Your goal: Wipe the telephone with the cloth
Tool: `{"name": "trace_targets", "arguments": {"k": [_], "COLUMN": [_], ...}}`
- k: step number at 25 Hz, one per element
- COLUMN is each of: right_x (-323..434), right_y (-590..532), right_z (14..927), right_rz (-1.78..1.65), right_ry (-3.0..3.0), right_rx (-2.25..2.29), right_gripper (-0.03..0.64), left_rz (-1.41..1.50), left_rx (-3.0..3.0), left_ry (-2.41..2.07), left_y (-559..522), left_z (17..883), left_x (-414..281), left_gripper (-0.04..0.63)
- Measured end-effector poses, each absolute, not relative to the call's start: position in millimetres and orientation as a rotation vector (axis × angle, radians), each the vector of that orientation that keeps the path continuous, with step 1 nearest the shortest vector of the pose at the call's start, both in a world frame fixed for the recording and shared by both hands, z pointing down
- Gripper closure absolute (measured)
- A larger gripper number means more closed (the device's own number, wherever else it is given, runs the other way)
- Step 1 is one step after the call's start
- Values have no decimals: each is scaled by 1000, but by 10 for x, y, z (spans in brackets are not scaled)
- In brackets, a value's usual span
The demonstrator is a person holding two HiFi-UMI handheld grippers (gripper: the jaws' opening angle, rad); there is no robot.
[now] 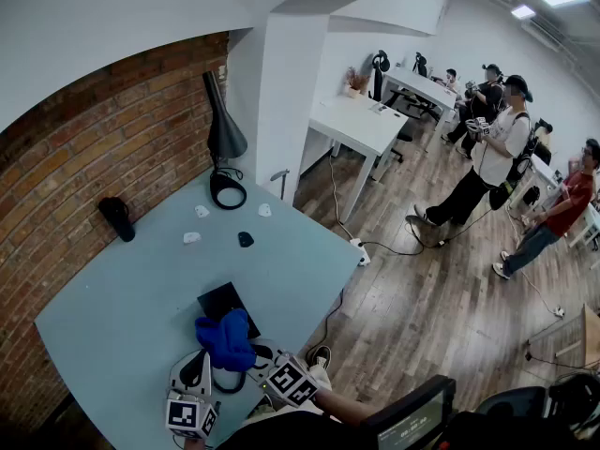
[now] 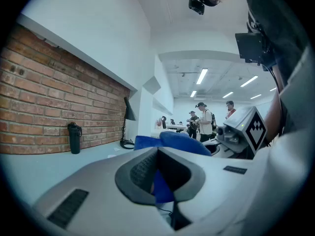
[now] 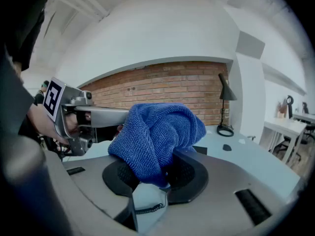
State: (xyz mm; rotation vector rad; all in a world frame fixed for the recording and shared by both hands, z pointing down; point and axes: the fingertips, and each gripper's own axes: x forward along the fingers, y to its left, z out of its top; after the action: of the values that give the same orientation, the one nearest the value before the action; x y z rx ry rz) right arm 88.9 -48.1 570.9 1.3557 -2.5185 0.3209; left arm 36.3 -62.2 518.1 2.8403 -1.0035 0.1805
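A blue cloth (image 1: 225,338) hangs bunched over the near end of the light-blue table (image 1: 122,307), held up between both grippers. In the right gripper view my right gripper (image 3: 165,180) is shut on the cloth (image 3: 155,136), which bulges above its pads. My left gripper (image 2: 160,178) has its jaws nearly together with a strip of cloth (image 2: 161,188) between them. A flat black device (image 1: 225,303), seemingly the telephone, lies just beyond the cloth. A thin coiled cord (image 3: 147,209) shows below the jaws. In the head view the left gripper (image 1: 208,359) and right gripper (image 1: 251,354) meet at the cloth.
A black desk lamp (image 1: 225,143) stands at the far end, and a black bottle (image 1: 117,218) by the brick wall. Small white bits (image 1: 202,211) and a small black item (image 1: 246,239) lie mid-table. The table's right edge drops to a wooden floor where people (image 1: 492,148) stand.
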Motion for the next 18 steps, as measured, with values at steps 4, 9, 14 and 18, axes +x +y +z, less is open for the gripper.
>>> {"name": "trace_targets", "arguments": {"k": [4, 9, 14, 18], "right_x": [923, 1043, 1109, 1061], "right_y": [-447, -472, -476, -594], "right_z": [5673, 5640, 5658, 5662], "right_rz": [326, 272, 273, 300], "right_ry": [-2518, -2474, -2460, -2482], "right_rx": [1392, 1455, 1474, 1456], "right_gripper": [472, 471, 471, 471], "left_rz": [172, 193, 221, 234], "left_rx": [2852, 2836, 2822, 2796], "left_ry": [-979, -983, -976, -965], "left_y": [-549, -530, -520, -581], "left_z": [5301, 5418, 5496, 5580], "left_x": [441, 507, 553, 499], "left_gripper": [585, 584, 584, 584]}}
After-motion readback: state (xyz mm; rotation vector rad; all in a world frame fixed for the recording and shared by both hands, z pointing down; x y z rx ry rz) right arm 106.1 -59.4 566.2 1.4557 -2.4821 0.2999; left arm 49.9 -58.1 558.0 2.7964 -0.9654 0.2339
